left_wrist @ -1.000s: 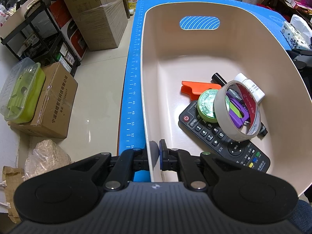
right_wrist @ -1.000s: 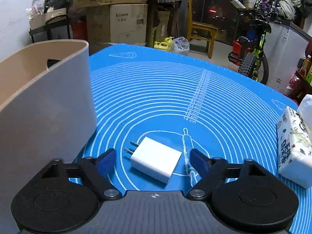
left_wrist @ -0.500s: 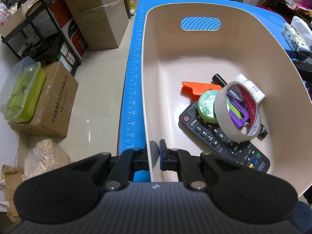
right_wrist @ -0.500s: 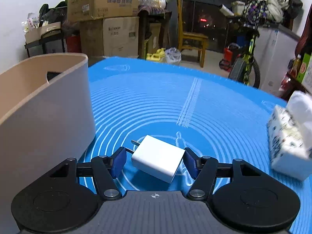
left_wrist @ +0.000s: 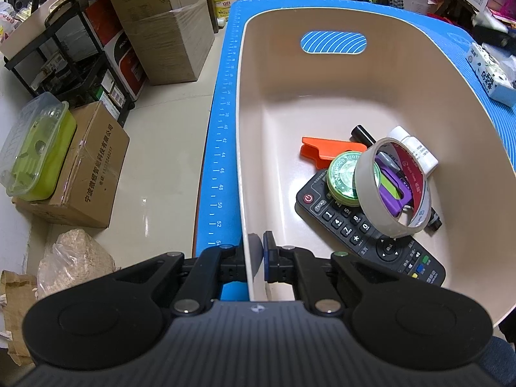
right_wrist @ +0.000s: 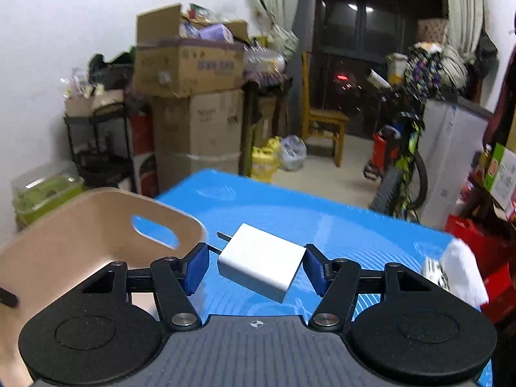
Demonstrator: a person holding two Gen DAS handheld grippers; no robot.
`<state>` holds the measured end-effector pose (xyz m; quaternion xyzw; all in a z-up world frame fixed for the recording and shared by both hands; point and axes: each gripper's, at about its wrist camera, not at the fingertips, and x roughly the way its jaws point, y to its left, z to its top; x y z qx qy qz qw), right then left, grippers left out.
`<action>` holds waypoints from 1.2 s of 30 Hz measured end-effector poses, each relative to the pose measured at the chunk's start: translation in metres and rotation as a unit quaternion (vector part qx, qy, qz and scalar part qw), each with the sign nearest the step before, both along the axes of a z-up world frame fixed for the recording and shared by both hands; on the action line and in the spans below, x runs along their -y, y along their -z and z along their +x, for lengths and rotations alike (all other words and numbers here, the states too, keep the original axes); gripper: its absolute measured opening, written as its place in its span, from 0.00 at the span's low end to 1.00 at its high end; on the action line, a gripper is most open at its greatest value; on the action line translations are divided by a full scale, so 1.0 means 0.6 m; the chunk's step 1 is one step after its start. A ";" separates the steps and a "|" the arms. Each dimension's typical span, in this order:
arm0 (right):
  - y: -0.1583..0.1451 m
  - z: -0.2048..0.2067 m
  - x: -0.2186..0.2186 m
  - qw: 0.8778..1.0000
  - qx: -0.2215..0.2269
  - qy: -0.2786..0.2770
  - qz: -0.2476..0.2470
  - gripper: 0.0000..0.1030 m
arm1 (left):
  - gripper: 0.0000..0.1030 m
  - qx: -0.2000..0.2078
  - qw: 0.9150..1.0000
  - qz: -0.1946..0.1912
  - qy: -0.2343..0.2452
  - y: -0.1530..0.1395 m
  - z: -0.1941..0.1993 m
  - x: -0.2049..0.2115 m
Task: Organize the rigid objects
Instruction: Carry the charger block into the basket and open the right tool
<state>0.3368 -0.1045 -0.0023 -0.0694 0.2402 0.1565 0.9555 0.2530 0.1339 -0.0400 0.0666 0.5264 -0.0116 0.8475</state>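
Clamping the near wall of the bin [left_wrist: 403,74], the left gripper [left_wrist: 256,253] has one finger outside the rim and one inside, closed on the wall. The bin is beige, oval, with a slot handle in its far wall, and sits on a blue mat [left_wrist: 222,148] at the left edge of the table. Inside, toward the right of the floor, lie a black remote [left_wrist: 342,222], an orange piece [left_wrist: 322,151], a green round tin [left_wrist: 343,177] on the remote, and a tape roll [left_wrist: 391,187] standing tilted over purple and green items; a white bottle [left_wrist: 416,150] and a black marker lie behind. To the right, the right gripper [right_wrist: 256,267] grasps a charger [right_wrist: 261,266] between its blue pads [right_wrist: 195,269], which press its two side faces. The charger is a plain white rectangular block with rounded edges, held clear above the mat [right_wrist: 322,219], just right of the bin [right_wrist: 64,251]. Its long axis runs diagonally from near right to far left, and its two metal prongs point to the far left, toward the bin's handle slot. A tissue pack [right_wrist: 454,271] lies at the right edge of the mat.
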 end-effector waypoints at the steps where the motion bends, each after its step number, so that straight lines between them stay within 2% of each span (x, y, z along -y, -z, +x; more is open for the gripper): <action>1: -0.011 -0.005 -0.009 1.000 0.003 -0.007 0.001 0.65 | 0.08 0.001 1.000 -0.001 -0.001 0.000 -0.001 0.000; 5: -0.036 -0.025 -0.052 0.999 -0.009 -0.041 0.002 0.65 | 0.08 0.003 1.000 -0.005 -0.005 0.000 -0.004 -0.003; 8: -0.032 -0.043 -0.093 0.997 -0.022 -0.070 -0.012 0.65 | 0.08 0.004 1.000 -0.004 -0.006 0.001 -0.006 -0.002; 20: 0.043 -0.074 -0.215 0.981 -0.122 -0.135 -0.070 0.65 | 0.08 0.011 1.000 -0.002 -0.006 0.001 -0.010 -0.002; 26: 0.074 -0.079 -0.242 0.971 -0.149 -0.144 -0.123 0.65 | 0.08 0.014 1.000 0.000 -0.009 0.001 -0.013 0.000; 30: 0.074 -0.079 -0.243 0.968 -0.161 -0.141 -0.133 0.68 | 0.08 0.016 1.000 -0.001 -0.013 0.001 -0.016 -0.001; 33: 0.066 -0.082 -0.235 0.970 -0.157 -0.140 -0.121 0.72 | 0.09 0.019 1.000 -0.001 -0.015 -0.002 -0.021 0.000; 34: 0.061 -0.085 -0.232 0.971 -0.154 -0.139 -0.117 0.74 | 0.10 0.018 1.000 0.000 -0.015 -0.003 -0.023 0.001; 36: 0.047 -0.094 -0.225 0.974 -0.146 -0.137 -0.107 0.75 | 0.22 0.018 1.000 -0.001 -0.017 -0.007 -0.027 0.004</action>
